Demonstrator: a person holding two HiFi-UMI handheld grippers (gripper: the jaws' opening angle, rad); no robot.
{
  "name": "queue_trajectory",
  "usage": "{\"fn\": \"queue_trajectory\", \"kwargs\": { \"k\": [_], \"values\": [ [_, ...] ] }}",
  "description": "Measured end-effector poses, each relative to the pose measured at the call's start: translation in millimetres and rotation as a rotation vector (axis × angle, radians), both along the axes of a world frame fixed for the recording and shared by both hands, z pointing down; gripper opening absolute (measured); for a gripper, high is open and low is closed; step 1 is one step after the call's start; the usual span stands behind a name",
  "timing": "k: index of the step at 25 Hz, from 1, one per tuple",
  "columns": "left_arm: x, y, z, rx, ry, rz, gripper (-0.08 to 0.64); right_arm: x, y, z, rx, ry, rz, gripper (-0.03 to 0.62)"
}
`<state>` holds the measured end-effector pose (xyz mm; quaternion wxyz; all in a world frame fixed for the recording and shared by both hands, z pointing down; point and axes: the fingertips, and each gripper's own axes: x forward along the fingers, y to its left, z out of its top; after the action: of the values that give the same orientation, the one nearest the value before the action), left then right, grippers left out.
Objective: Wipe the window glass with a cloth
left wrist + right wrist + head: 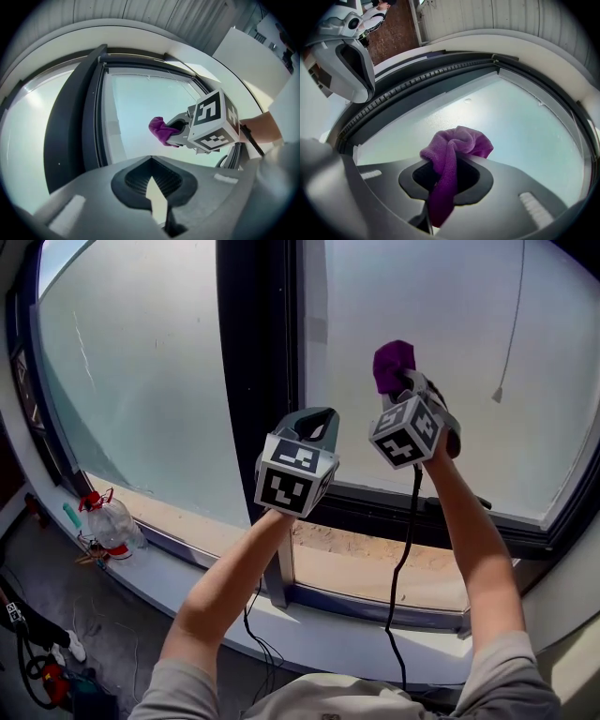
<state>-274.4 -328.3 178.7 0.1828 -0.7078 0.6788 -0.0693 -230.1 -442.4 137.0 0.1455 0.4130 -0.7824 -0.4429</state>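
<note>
Near the glass (pixel 441 324), the right tool (pixel 403 388) pinches the cloth (pixel 393 362), which may slip if rubbed hard; the left tool (pixel 151 161) is closed, empty.

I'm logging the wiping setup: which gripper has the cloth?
The right gripper, shut on the purple cloth; the left gripper holds nothing.

Bunched purple microfibre cloth (pixel 394 365), crumpled into a soft wad, pinched in the raised right tool (pixel 405 390) with a rounded fold poking past its tip, close against the pale, hazy window glass (pixel 450 315) of the right-hand pane, contact not discernible.
</note>
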Motion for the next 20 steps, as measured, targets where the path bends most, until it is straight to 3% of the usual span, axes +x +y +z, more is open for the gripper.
{"fn": "queue_trajectory", "kwargs": {
  "k": [10, 20],
  "values": [
    [-54.9, 30.6, 3.0, -0.001, -0.005, -0.085, 0.000, -83.8, 23.1, 8.7, -0.003, 0.065, -0.098, 0.094],
    [-86.8, 50.8, 4.9, -0.004, -0.018, -0.139, 0.000, -137.8, 38.5, 22.0, 0.003, 0.130, -0.182, 0.094]
  ]
}}
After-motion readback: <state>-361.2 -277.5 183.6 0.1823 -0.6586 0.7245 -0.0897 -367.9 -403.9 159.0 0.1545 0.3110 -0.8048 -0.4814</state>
